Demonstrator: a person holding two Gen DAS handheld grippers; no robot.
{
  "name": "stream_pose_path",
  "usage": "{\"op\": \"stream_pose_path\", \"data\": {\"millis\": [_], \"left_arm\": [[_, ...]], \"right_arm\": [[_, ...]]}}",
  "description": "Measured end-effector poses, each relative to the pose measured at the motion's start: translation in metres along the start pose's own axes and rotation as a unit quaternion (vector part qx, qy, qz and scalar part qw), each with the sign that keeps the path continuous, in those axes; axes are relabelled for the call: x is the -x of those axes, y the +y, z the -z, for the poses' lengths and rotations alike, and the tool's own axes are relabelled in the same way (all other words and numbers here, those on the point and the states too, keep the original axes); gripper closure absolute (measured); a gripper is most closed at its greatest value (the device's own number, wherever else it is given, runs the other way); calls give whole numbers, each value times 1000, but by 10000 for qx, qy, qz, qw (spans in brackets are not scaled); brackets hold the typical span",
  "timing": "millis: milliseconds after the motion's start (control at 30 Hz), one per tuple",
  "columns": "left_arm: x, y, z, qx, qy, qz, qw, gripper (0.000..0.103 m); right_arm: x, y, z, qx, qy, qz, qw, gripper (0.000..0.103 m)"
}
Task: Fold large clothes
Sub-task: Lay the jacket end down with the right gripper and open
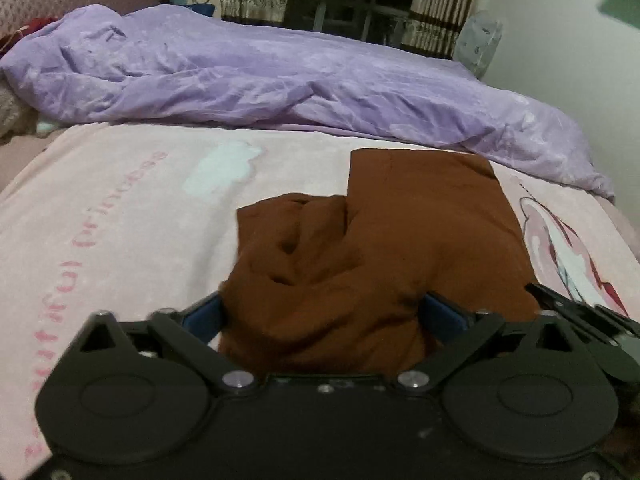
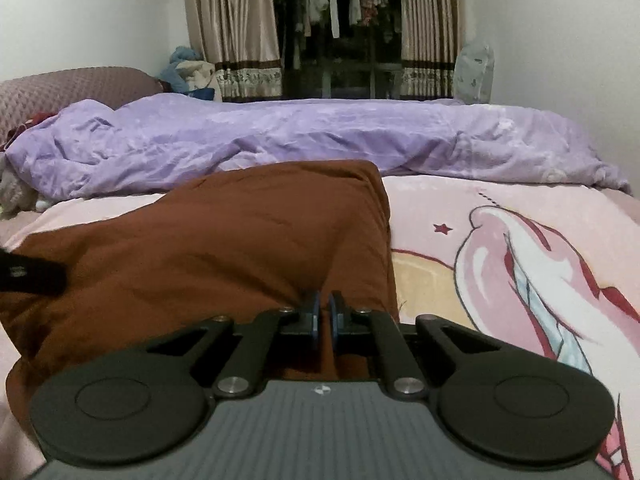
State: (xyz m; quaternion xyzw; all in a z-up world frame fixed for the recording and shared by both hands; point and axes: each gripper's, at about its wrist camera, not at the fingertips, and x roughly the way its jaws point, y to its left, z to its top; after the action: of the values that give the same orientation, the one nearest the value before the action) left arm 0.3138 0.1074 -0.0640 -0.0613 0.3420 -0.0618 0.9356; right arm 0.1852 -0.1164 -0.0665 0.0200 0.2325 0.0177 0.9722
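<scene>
Now we see a brown garment (image 1: 384,248) lying bunched on a pink printed blanket (image 1: 120,216), filling the lower middle of the left wrist view and the lower left of the right wrist view. Our left gripper (image 1: 324,312) straddles a thick bunch of the brown cloth, blue pads (image 1: 442,314) against its sides, jaws partly apart. Our right gripper (image 2: 323,312) is clenched, its pads (image 2: 313,314) nearly meeting on a fold near the garment's right edge. Behind, across the upper half of both frames, lies a rumpled purple duvet (image 2: 280,136), with striped curtains (image 2: 236,28) and hanging clothes (image 2: 340,12) at the top
</scene>
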Motion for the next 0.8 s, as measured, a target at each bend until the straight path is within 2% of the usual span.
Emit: {"op": "stream_pose_path", "data": {"millis": [33, 67, 100, 167, 233, 300, 333, 367, 433, 467, 500, 533, 567, 667, 700, 800], "left_arm": [[-4, -6, 0, -20, 49, -54, 10000, 66], [-6, -11, 0, 25, 122, -102, 9999, 70], [-2, -18, 1, -86, 13, -174, 9998, 78], [23, -26, 4, -220, -315, -300, 9988, 82], [64, -26, 6, -151, -710, -18, 9974, 85], [101, -17, 12, 28, -979, 313, 9947, 85], [109, -14, 17, 62, -974, 257, 9949, 85], [112, -10, 23, 65, -941, 79, 9955, 85], [87, -1, 41, -102, -480, -378, 9981, 84], [65, 8, 48, -46, -179, -470, 9987, 83], [40, 16, 59, 20, 73, -471, 9989, 75], [28, 20, 66, 16, 61, -440, 9990, 63], [27, 22, 69, 45, -144, -458, 9988, 57], [50, 19, 54, 129, -488, -692, 9963, 27], [63, 16, 44, 153, -742, -827, 9937, 16], [82, 7, 5, 115, -1359, -894, 9866, 14]], "right_arm": [[-2, -2, -1, -29, 16, -25, 10000, 91], [-3, -4, -2, -44, 38, -57, 10000, 91], [-3, -5, -4, -44, 44, -42, 10000, 91], [0, -7, -7, -17, 58, -10, 10000, 90], [10, -9, -11, 1, 70, 1, 10000, 88], [22, -16, -15, -40, 41, -88, 9999, 79], [27, -19, -16, -115, 4, -197, 9997, 73], [29, -22, -17, -178, 14, -315, 9993, 72], [25, -24, -17, -228, 173, -549, 9981, 72], [20, -23, -16, -261, 234, -640, 9973, 72], [15, -22, -15, -317, 260, -694, 9967, 71], [11, -20, -13, -369, 245, -699, 9966, 70], [9, -17, -11, -367, 224, -579, 9974, 70], [14, -10, -16, -180, 131, -318, 9992, 71], [17, -9, -21, -196, 91, -325, 9992, 71], [22, -7, -40, -299, -86, -580, 9978, 70]]}}
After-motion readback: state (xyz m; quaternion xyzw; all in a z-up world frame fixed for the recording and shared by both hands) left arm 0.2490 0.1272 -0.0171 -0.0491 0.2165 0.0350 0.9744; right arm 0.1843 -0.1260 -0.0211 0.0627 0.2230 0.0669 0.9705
